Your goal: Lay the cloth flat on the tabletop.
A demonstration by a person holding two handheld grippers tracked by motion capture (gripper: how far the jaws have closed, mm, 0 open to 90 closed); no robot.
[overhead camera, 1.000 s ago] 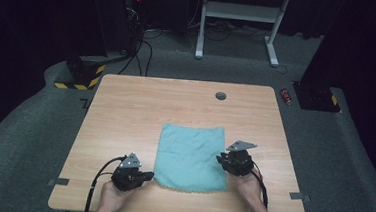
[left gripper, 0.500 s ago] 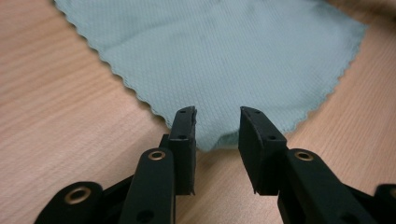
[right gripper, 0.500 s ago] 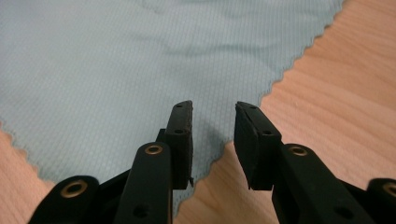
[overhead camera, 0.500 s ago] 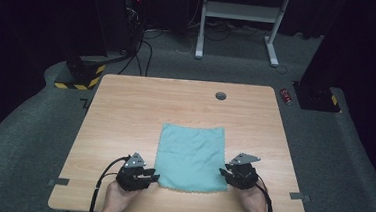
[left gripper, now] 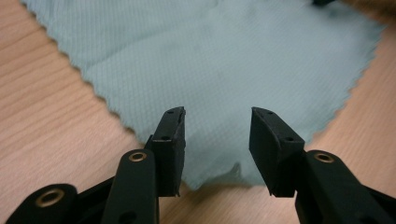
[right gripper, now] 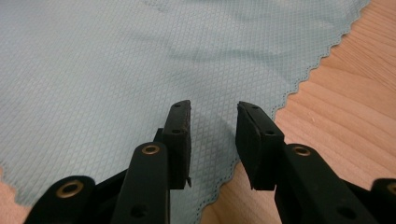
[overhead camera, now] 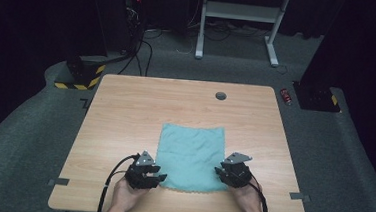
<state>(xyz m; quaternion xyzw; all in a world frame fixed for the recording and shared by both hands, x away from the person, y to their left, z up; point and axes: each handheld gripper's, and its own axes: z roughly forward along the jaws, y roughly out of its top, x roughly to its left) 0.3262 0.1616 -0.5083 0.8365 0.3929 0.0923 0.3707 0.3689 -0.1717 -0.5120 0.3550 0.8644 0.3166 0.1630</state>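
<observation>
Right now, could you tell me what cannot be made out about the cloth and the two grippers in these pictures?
- High view: the near corners of the cloth are covered by the left gripper and the right gripper.
- Left gripper view: the cloth's far part is cut off by the top edge, and its corner tip is dim in shadow between the open jaws.
- Right gripper view: the cloth runs past the top and left edges.
- High view: the small red thing on the floor is too small to identify.

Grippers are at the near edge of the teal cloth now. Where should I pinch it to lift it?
Pinch the cloth at its two near corners, coming in low from the near side. It lies flat, so only its scalloped edge offers a lip. The left gripper and right gripper already straddle those corners, open.
</observation>
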